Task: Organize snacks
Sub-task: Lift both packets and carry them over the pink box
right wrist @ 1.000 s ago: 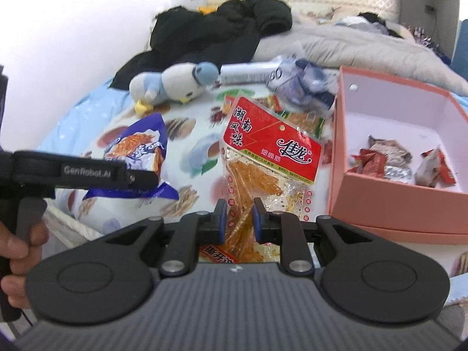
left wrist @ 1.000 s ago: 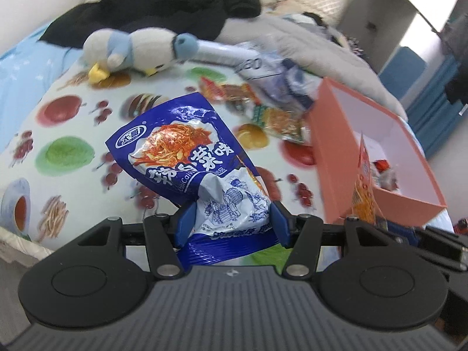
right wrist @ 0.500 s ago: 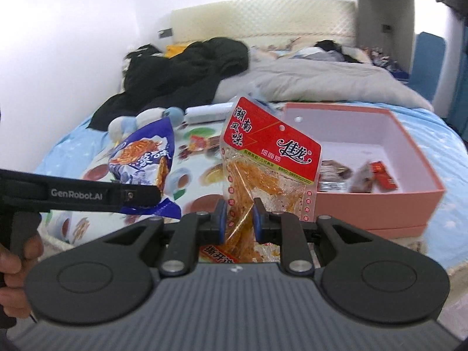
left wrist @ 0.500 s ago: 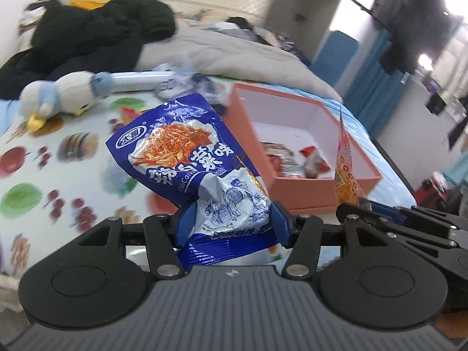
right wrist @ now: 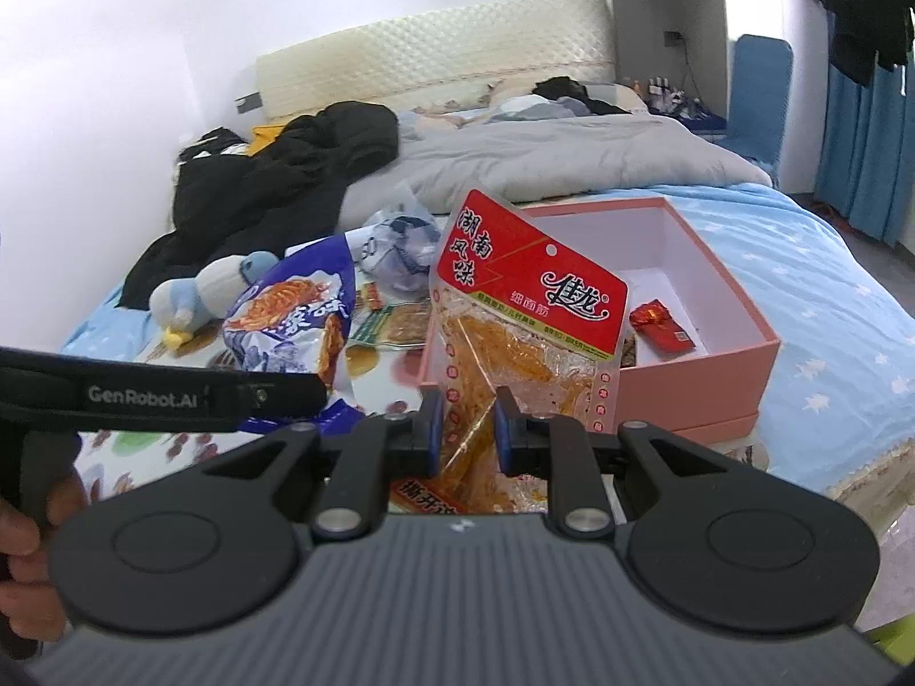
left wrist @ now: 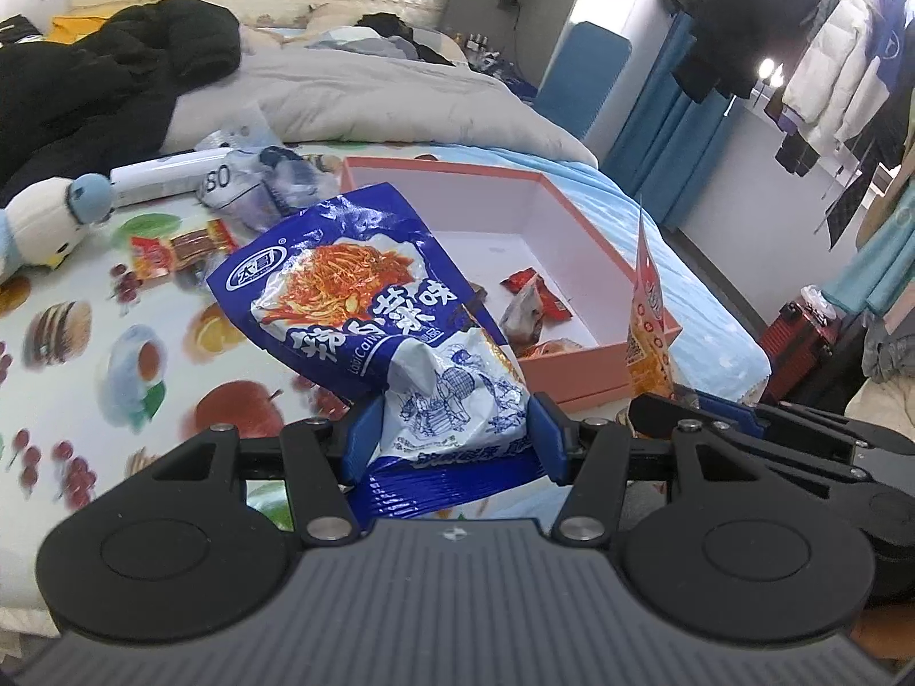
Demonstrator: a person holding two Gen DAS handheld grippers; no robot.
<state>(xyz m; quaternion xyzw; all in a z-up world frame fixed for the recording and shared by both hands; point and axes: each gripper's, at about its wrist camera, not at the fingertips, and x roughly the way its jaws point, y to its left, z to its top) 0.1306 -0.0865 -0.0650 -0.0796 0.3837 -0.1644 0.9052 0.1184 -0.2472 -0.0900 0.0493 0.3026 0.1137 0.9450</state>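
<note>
Two packets, one in each claw, both held up off the bed. In my left gripper (left wrist: 452,439) sits the blue snack bag (left wrist: 366,308): its long axis runs from the crumpled white-and-blue bottom end, pinched between my blue pads (left wrist: 361,439), up and away to the left, with the printed noodle picture facing me. My jaws are partly closed there, stopped by the scrunched width of the bag, so a fair gap stays between them. From the other side the same bag shows edge-on, just left of the red one.

My right gripper (right wrist: 468,429) has its jaws drawn nearly together on the clear lower part of the red-topped snack packet (right wrist: 520,331). That packet stands upright with a slight lean to the right, red header card on top (hang hole near its upper edge), orange strips visible through the film below; its bottom edge hangs under my fingers.

Behind both packets lies the pink box (right wrist: 738,363), open top, on the blue sheet, right of the fruit-print cloth (left wrist: 143,354). A few small wrapped snacks (left wrist: 529,308) lie on its white floor. The red-topped packet hovers in front of the box's near-left corner, the blue bag near its left wall.

More loose snack packets (left wrist: 177,243) lie on the cloth by a plush penguin (left wrist: 43,223).
</note>
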